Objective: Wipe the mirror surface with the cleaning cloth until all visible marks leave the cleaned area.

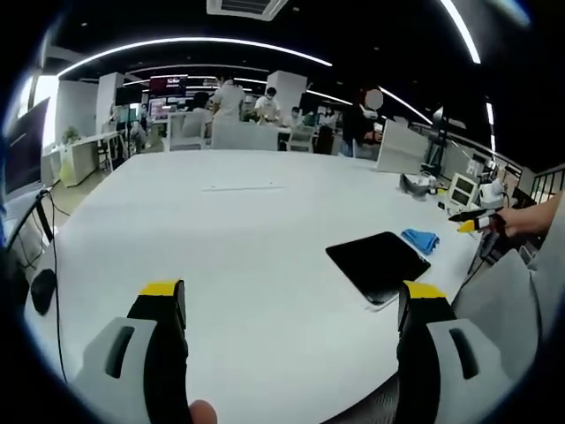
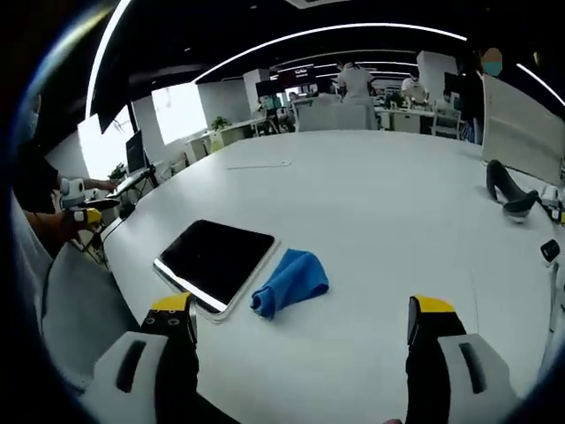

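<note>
A dark rectangular mirror (image 2: 214, 260) lies flat on the white table (image 2: 371, 203), close to the near edge. A crumpled blue cleaning cloth (image 2: 290, 282) rests on the table beside its right side, touching or nearly touching its rim. My right gripper (image 2: 303, 325) hovers above the table, just short of the mirror and cloth, jaws wide apart and empty. In the left gripper view the mirror (image 1: 378, 262) sits to the right with the cloth (image 1: 420, 238) beyond it. My left gripper (image 1: 293, 305) is open over bare table, well left of the mirror.
A person's arm (image 1: 530, 216) reaches in at the right edge of the left gripper view. Monitors, a black stand (image 2: 509, 189) and small devices line the table's far right side. Cables hang off the table's left edge (image 1: 48, 230). People stand at desks far behind.
</note>
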`<state>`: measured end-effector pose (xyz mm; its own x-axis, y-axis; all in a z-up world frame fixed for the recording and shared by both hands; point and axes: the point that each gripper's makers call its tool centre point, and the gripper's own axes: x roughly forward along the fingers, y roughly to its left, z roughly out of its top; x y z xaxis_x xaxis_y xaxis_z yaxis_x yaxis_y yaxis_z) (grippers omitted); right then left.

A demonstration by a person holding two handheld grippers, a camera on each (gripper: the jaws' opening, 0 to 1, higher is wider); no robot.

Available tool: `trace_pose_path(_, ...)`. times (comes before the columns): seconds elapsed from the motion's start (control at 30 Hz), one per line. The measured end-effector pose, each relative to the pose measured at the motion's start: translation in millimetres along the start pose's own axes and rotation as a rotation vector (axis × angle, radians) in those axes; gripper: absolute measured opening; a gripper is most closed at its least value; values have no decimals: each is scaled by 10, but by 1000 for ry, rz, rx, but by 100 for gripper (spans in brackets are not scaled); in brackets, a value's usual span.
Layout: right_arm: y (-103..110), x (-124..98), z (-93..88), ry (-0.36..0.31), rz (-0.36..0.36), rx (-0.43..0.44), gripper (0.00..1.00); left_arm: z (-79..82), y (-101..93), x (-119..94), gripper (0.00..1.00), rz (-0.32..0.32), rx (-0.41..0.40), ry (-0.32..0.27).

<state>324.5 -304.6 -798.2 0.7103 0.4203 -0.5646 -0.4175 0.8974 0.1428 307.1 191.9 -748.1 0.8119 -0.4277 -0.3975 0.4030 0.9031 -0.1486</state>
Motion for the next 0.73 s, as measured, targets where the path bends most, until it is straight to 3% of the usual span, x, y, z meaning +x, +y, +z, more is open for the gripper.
trace_pose_path(0.73, 74, -16, 30, -42, 7, 1, 99, -7, 31, -2, 99, 11, 4, 7)
